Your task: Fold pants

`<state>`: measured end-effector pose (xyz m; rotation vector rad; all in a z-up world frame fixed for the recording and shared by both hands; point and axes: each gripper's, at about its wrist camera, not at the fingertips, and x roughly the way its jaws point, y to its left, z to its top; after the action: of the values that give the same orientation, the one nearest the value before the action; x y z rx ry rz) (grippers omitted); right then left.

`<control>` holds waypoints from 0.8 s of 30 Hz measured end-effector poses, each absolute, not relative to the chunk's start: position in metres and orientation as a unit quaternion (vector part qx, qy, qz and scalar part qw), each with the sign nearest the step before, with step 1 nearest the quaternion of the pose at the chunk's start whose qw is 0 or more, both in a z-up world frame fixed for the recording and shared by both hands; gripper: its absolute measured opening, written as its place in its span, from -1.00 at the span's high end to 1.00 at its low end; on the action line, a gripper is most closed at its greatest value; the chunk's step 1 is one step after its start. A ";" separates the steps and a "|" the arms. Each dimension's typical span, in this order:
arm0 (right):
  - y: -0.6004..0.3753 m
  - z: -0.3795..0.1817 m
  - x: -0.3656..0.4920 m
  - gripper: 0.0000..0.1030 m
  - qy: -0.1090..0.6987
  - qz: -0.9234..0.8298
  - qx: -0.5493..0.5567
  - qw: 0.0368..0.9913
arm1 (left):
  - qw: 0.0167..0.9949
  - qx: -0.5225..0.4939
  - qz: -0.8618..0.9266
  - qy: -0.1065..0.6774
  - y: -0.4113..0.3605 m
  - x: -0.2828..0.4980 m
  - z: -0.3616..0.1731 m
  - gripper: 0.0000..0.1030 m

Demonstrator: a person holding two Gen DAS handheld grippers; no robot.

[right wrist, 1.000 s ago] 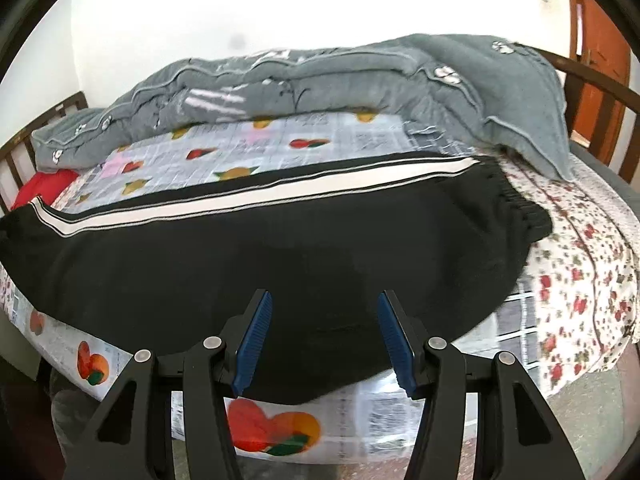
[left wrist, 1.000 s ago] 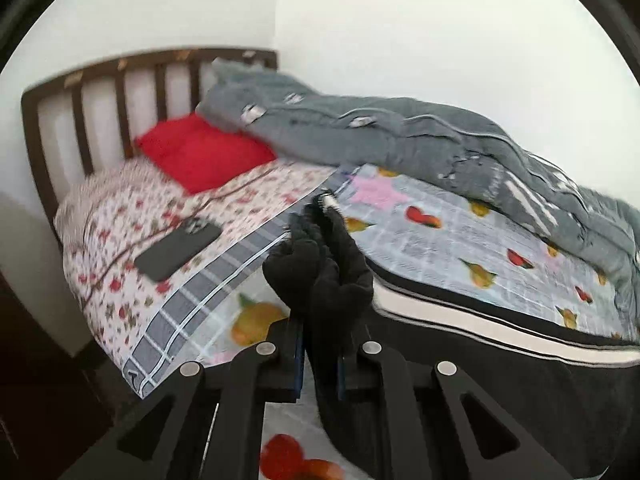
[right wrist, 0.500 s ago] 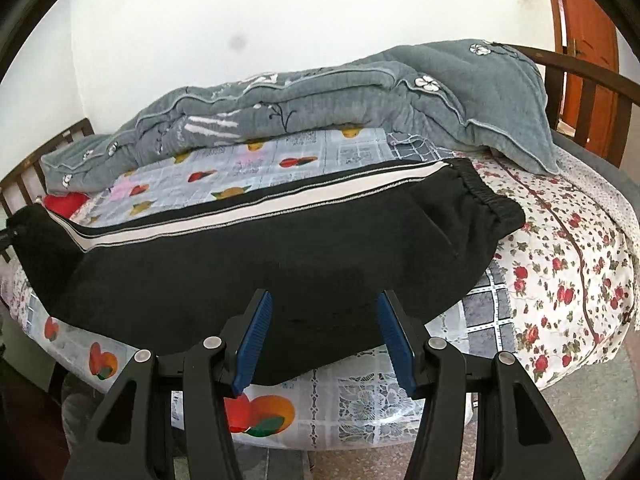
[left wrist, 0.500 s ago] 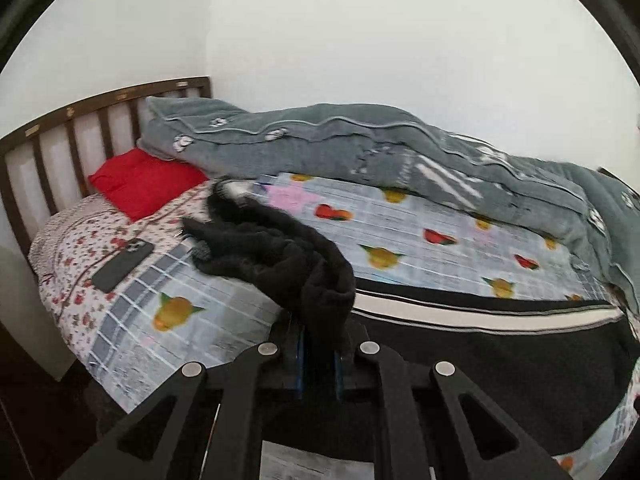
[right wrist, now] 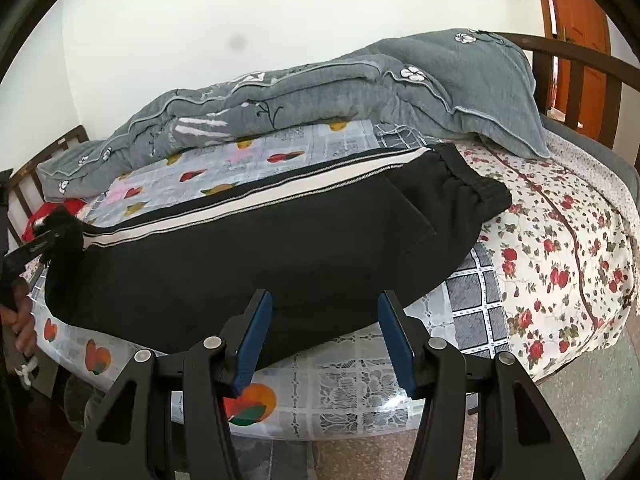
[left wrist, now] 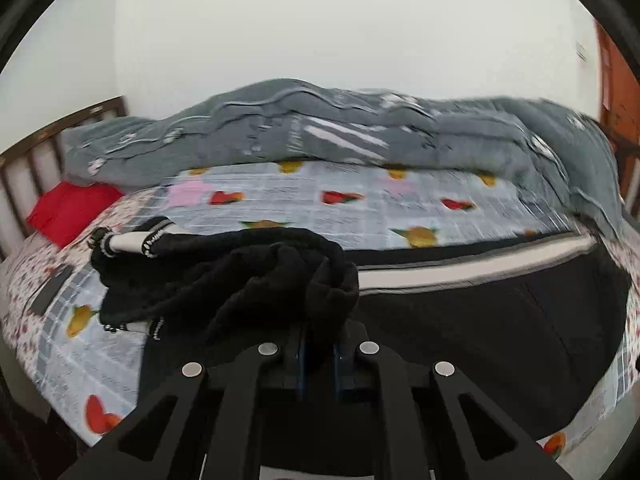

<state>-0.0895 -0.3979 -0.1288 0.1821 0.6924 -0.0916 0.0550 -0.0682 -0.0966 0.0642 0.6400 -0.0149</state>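
Black pants point(right wrist: 280, 248) with a white side stripe lie lengthwise on the bed, waistband at the right. My left gripper point(left wrist: 318, 354) is shut on the bunched leg end of the pants point(left wrist: 240, 280), lifted and draped over the fingers; the cuffs hang to the left. It also shows at the far left of the right wrist view point(right wrist: 44, 240), holding that end. My right gripper point(right wrist: 326, 336) is open and empty, just off the bed's near edge in front of the pants' middle.
A grey quilt point(right wrist: 360, 88) is piled along the wall side of the bed. A red pillow point(left wrist: 68, 208) and a dark phone point(left wrist: 50, 292) lie near the headboard point(left wrist: 32, 160). A wooden footboard point(right wrist: 576, 80) and orange door point(right wrist: 580, 20) stand at right.
My left gripper has carried the leg end up and rightward over the pants, swinging its view toward the waistband. My right gripper has pulled back slightly from the bed, still open.
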 end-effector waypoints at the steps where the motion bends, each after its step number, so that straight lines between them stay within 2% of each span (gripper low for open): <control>1: -0.399 -0.132 -0.088 -0.06 0.342 -0.045 0.090 0.934 | 0.947 0.037 -0.023 0.318 -0.082 0.055 -0.101 0.81; 9: -0.403 -0.152 -0.074 -0.06 0.367 -0.053 0.095 0.924 | 0.913 0.031 -0.148 0.379 -0.153 0.041 -0.144 0.81; 13: -0.396 -0.149 -0.073 -0.06 0.370 -0.051 0.086 0.924 | 0.909 0.053 -0.159 0.381 -0.154 0.030 -0.157 0.75; 15: -0.389 -0.146 -0.073 -0.06 0.368 -0.047 0.076 0.925 | 0.903 0.041 -0.178 0.388 -0.144 0.026 -0.153 0.52; 17: -0.382 -0.143 -0.072 -0.06 0.366 -0.044 0.071 0.927 | 0.907 0.031 -0.173 0.382 -0.129 0.021 -0.145 0.12; 19: -0.373 -0.139 -0.068 -0.06 0.364 -0.037 0.068 0.928 | 0.917 0.019 -0.170 0.361 -0.108 0.018 -0.134 -0.14; 20: -0.365 -0.136 -0.064 -0.06 0.362 -0.031 0.065 0.929 | 0.923 0.013 -0.166 0.347 -0.093 0.013 -0.127 -0.23; 24: -0.332 -0.126 -0.047 -0.06 0.354 0.003 0.054 0.934 | 0.937 -0.002 -0.140 0.320 -0.040 0.007 -0.113 -0.37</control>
<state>-0.0470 -0.3321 -0.1264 0.1099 0.7234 0.0063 0.0073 -0.0396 -0.1133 -0.0045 0.6547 -0.2851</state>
